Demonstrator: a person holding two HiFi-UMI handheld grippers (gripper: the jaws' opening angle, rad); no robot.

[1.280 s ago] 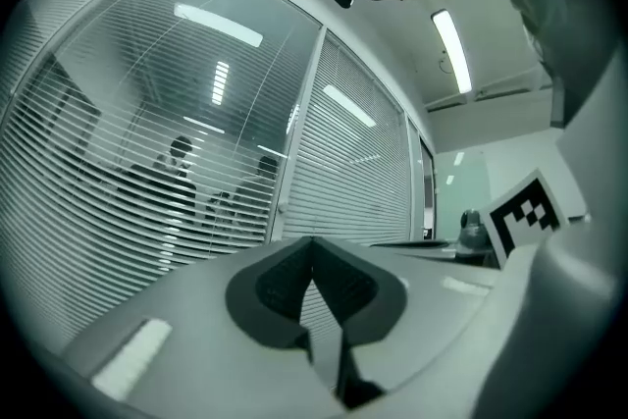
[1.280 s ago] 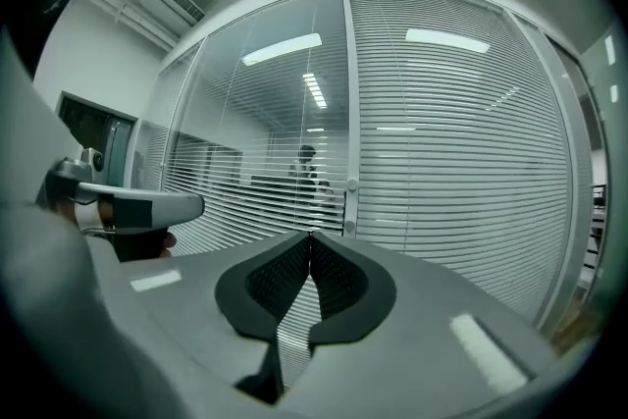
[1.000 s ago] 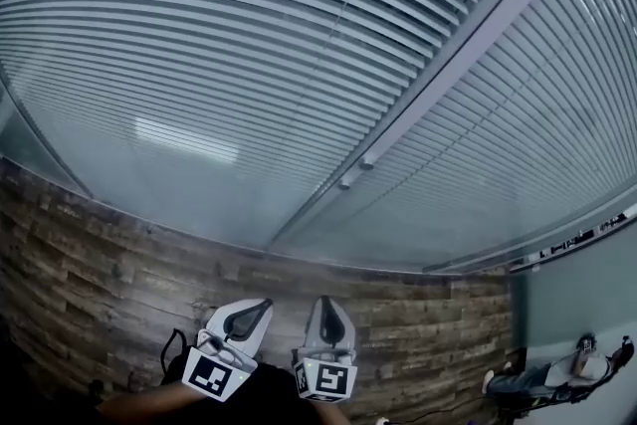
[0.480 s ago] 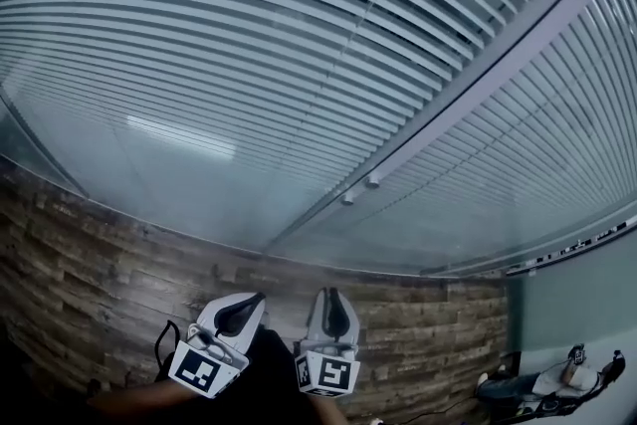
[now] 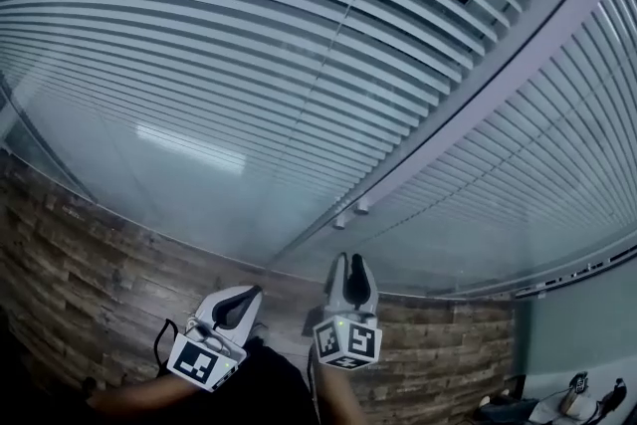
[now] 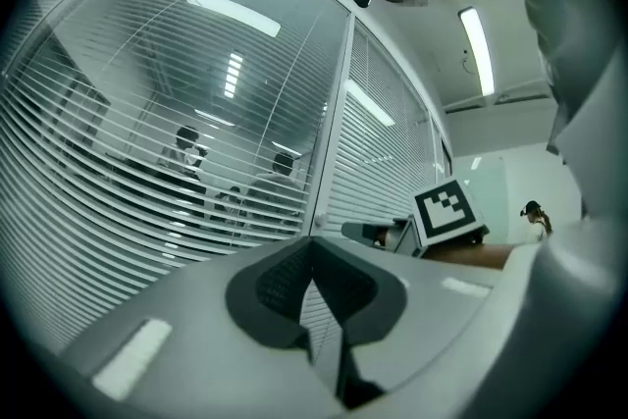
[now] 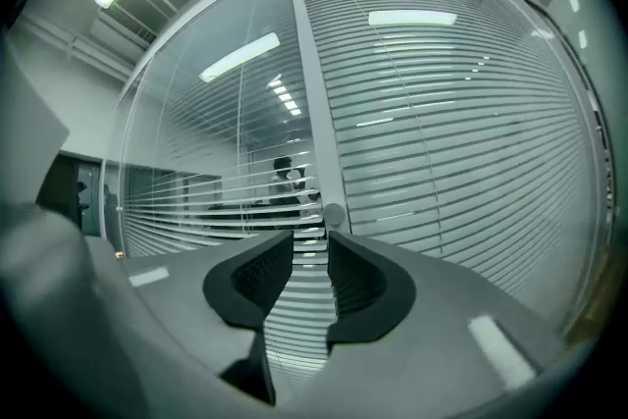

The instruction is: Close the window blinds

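White slatted blinds (image 5: pixel 249 65) hang behind glass left of a grey mullion (image 5: pixel 478 75), with a second blind (image 5: pixel 528 164) on its right. Two small round knobs (image 5: pixel 341 221) sit side by side on the mullion's lower part. My right gripper (image 5: pixel 350 264) points at them from just below. In the right gripper view one knob (image 7: pixel 334 214) lies just beyond the right gripper (image 7: pixel 311 245), whose jaws have just been opening and stand open with nothing between them. My left gripper (image 5: pixel 249 294) hangs lower left, its tips (image 6: pixel 312 245) together and holding nothing.
A wood-plank surface (image 5: pixel 80 294) runs below the glass. People (image 7: pixel 287 177) show through the left blind's slats. Another person (image 6: pixel 533 211) stands far off to the right. Some objects (image 5: pixel 577 393) lie on the floor at bottom right.
The right gripper has risen toward the two knobs and its jaws have parted. The left gripper has shifted a little to the left.
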